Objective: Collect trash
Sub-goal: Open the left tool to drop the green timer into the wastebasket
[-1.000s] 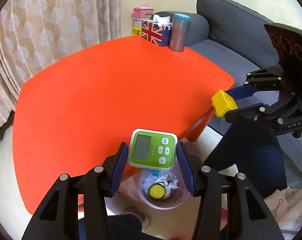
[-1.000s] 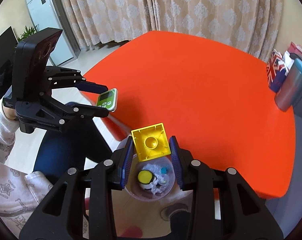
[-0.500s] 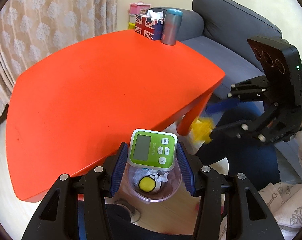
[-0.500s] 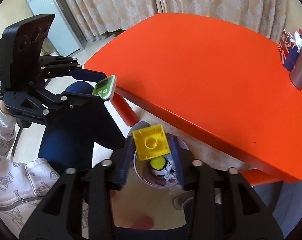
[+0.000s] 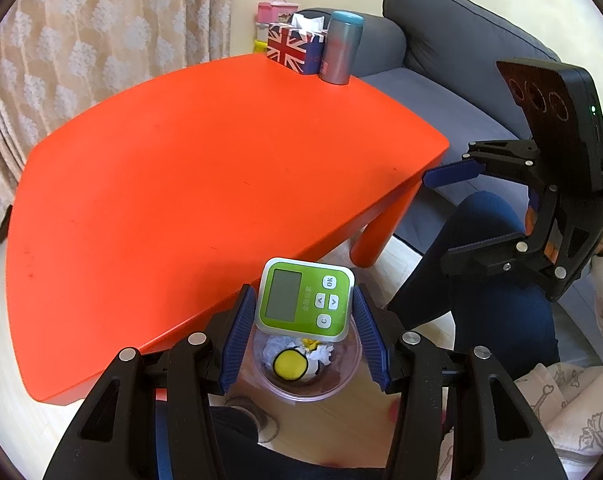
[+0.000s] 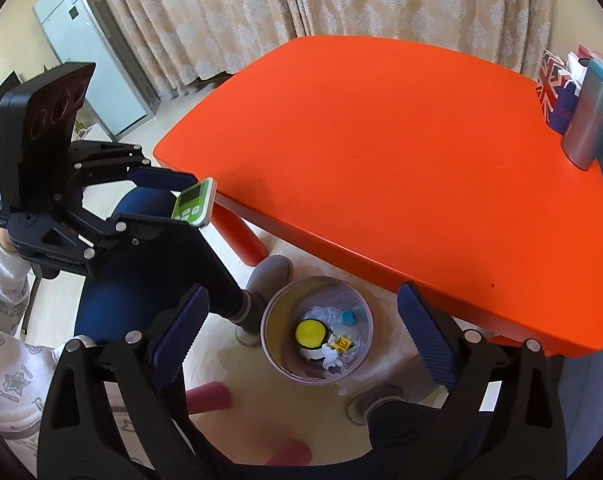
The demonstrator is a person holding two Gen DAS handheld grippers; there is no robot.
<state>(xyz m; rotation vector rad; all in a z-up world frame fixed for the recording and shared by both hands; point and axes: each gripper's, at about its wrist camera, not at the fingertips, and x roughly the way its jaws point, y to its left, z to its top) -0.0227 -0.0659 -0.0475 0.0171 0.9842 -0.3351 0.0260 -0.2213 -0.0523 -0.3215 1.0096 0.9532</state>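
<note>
While L gripper (image 5: 303, 316) clamps timer (image 5: 304, 298), R gripper (image 6: 301, 328) opening, empty.

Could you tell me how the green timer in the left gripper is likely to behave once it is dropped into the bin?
The green timer looks rigid and flat, so it probably won't roll. Its screen may crack. The bin holds crumpled paper, likely softening the fall.

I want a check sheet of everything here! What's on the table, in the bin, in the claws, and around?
Surface: orange table, mostly bare.
Job's things: bin on the floor holds a yellow ball, paper, a yellow block.
Clutter: flag box and tumbler at the table's far corner.
Claws: left claw grips a green timer over the bin; right claw opening, nothing between.
Cables: nothing seen.
Surroundings: curtains, grey sofa, fridge.
</note>
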